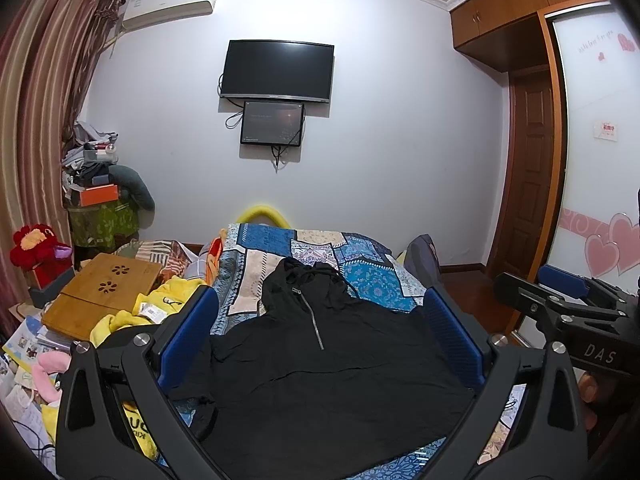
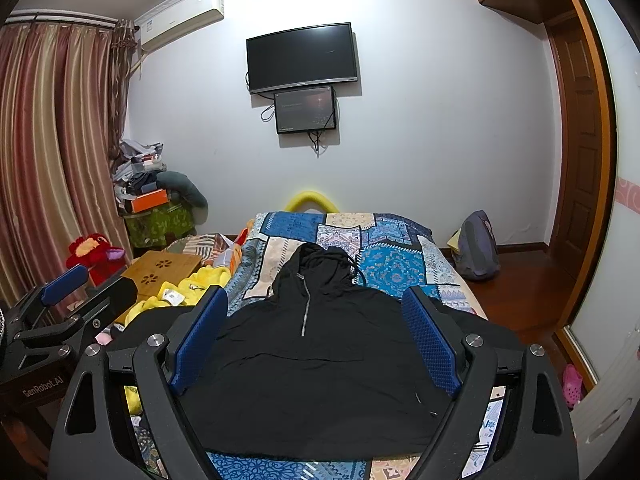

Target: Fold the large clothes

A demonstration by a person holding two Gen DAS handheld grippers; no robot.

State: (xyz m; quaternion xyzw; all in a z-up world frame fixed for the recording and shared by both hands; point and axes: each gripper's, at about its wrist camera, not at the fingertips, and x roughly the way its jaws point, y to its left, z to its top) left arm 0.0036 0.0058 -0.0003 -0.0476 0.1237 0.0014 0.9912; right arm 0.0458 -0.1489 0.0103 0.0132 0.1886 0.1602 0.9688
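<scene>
A black hooded top [image 1: 320, 368] with a short silver zip lies spread flat, front up, on the patterned blue bedspread [image 1: 280, 240], hood toward the far wall. My left gripper [image 1: 320, 300] hovers above it, open, blue pads wide apart with nothing between them. In the right wrist view the same black top [image 2: 312, 360] fills the gap of my right gripper [image 2: 316, 300], also open and held above the cloth. The right gripper [image 1: 560, 292] also shows at the edge of the left view, and the left gripper [image 2: 66, 284] at the left edge of the right view.
Left of the bed sit a wooden lap desk [image 1: 100, 296], yellow clothing [image 1: 160, 308], a red plush toy [image 1: 36, 248] and stacked clutter [image 1: 96, 184]. A backpack [image 2: 476, 248] rests on the wood floor at the right. A TV [image 1: 276, 70] hangs on the far wall.
</scene>
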